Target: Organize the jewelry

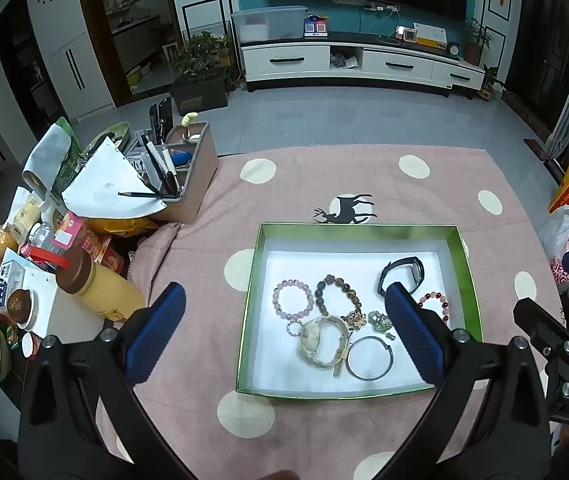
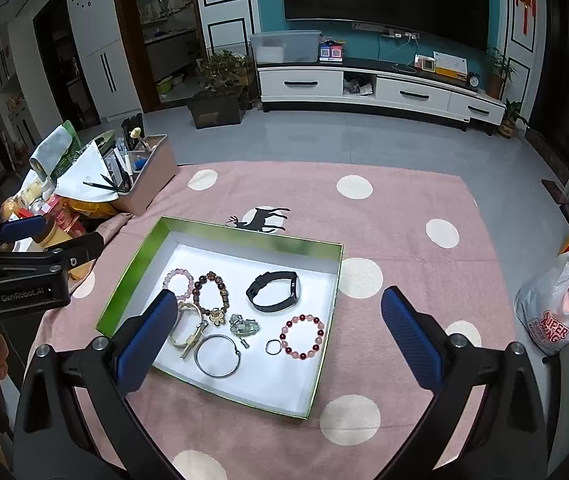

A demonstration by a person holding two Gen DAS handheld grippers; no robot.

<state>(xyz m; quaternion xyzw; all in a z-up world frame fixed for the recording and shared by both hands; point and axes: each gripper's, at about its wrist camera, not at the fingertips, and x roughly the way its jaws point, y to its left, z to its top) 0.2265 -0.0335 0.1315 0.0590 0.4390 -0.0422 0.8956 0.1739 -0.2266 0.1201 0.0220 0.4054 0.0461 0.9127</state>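
Inside, the green box [image 2: 326, 320] holds bracelets [image 2: 302, 337] and watches [image 2: 274, 291]; both jaws apart.

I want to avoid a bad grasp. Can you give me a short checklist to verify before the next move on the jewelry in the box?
1. Left gripper open, empty: ok.
2. Right gripper open, empty: ok.
3. Green box flat on the pink cloth: ok.
4. Black watch lies apart from other pieces: ok.
5. Cream watch clear of the silver bangle: not ok, they touch or overlap.
6. Small ring separate from the red bead bracelet: cannot tell.
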